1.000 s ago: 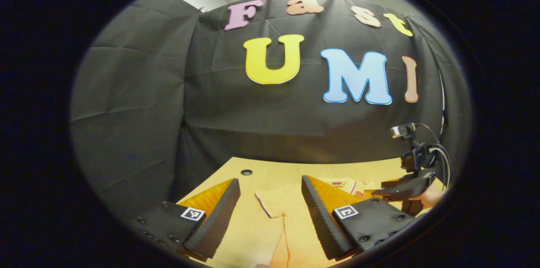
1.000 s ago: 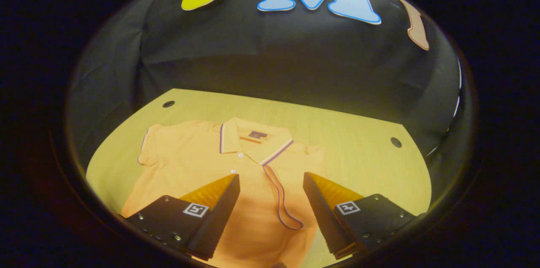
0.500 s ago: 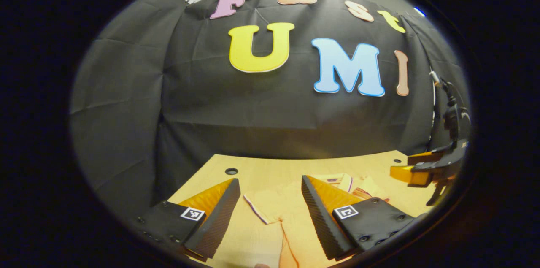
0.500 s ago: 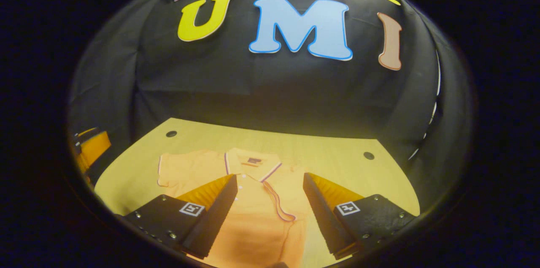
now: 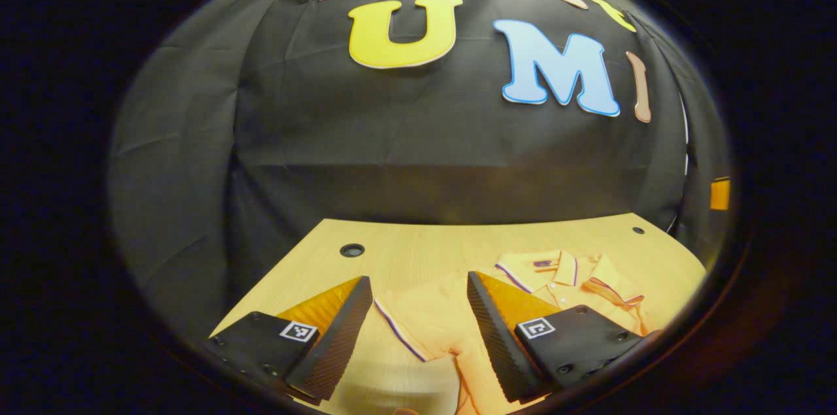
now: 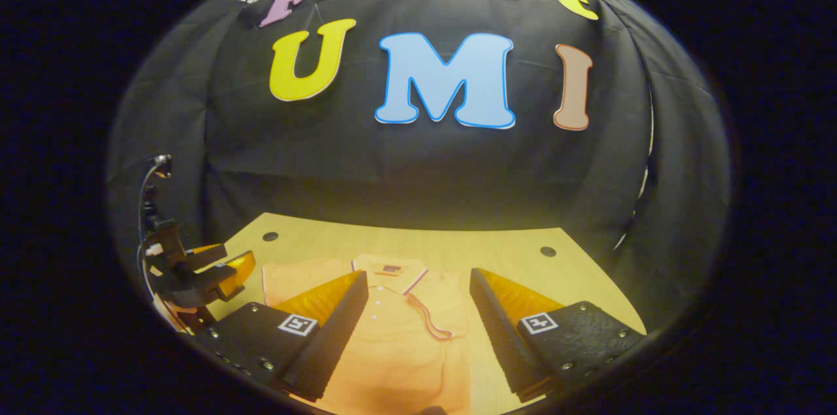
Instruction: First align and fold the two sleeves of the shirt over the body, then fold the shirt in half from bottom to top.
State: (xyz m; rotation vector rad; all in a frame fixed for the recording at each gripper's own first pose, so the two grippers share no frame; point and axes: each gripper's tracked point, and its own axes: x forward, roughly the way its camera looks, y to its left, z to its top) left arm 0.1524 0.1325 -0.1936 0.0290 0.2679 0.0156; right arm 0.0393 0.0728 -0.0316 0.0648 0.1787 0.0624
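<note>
Wood table (image 6: 510,242), shirt (image 6: 399,343) flat on it, right sleeve (image 6: 428,317) already folded over its body. My left gripper (image 5: 418,330) gapes wide above the shirt's left sleeve (image 5: 418,320); my right gripper (image 6: 418,330) gapes above the shirt, both empty.

Orange shirt (image 6: 399,336) flat on wooden table (image 6: 510,258), framed between parted fingers of right gripper (image 6: 418,330); left gripper (image 6: 222,268) far left.

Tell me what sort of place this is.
Probably a staged recording booth, not a home: black cloth wall behind, a bare wooden table with cable holes, and one orange shirt laid flat on it.
</note>
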